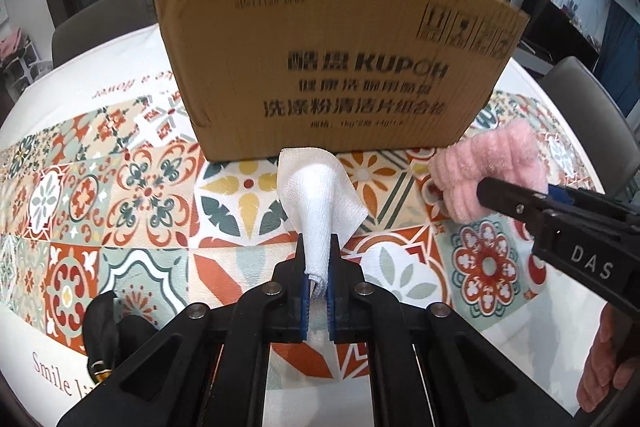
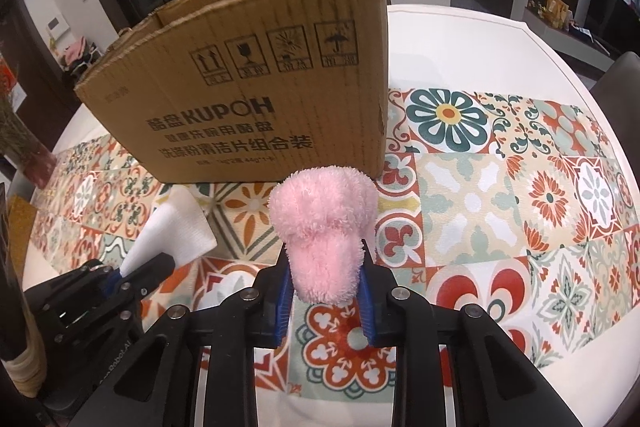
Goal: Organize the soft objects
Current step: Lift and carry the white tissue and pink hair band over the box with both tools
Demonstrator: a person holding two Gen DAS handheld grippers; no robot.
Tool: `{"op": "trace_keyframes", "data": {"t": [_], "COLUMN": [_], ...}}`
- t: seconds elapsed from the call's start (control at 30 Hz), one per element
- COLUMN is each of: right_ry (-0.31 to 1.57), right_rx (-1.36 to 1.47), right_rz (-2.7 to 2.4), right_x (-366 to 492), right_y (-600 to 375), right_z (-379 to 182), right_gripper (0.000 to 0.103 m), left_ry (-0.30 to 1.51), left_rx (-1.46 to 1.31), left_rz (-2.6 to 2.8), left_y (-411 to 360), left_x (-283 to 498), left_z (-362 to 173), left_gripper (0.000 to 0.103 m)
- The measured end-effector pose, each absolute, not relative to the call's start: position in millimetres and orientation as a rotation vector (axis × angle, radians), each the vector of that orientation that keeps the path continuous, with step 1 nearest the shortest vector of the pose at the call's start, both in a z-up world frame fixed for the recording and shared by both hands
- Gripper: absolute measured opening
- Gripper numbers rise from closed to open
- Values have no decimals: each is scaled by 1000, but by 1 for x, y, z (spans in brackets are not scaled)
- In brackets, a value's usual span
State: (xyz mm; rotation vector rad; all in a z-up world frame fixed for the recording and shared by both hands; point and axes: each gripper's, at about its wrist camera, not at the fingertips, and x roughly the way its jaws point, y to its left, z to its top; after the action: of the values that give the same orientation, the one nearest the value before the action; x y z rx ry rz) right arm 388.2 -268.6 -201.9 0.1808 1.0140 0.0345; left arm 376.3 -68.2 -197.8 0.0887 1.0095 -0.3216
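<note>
Two cloths are up off the tablecloth point(image 2: 500, 187), one in each tool. Your left gripper point(image 1: 318, 279) has its jaws pinched nearly together on a white cloth point(image 1: 316, 195), which stands up past the fingertips with a corner flopping right. Your right gripper point(image 2: 326, 279) is clamped on a pink fluffy cloth point(image 2: 322, 227) that bulges wider than the jaws above them.

Straight ahead of both tools stands a cardboard box point(image 1: 320, 67), its printed wall facing you and its bottom edge just beyond the cloths. From the right tool, its right corner edge sits slightly right of the pink cloth, with bare patterned tablecloth open beyond that to the table's white rim. Left of the left tool the tablecloth also runs clear. The two tools sit side by side, near each other.

You cannot see into the box; only its torn top rim shows. A black object point(image 1: 100, 331) low on the left tool's left is cut off and hard to identify. Your hand point(image 1: 608, 359) shows only partly at the frame edge.
</note>
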Motion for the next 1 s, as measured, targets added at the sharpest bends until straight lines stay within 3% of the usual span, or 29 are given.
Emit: {"op": "trace_keyframes", "data": {"t": [1.0], "right_ry": [763], "right_rx": [182], "right_rz": [91], "right_x": [353], "right_y": [-263], "right_z": [-101], "right_gripper": [29], "left_ry": [752], "left_rx": [44], "left_rz": [-344], "left_y": [-53], "left_x": [339], "left_z": [-91], "left_gripper": [8]}}
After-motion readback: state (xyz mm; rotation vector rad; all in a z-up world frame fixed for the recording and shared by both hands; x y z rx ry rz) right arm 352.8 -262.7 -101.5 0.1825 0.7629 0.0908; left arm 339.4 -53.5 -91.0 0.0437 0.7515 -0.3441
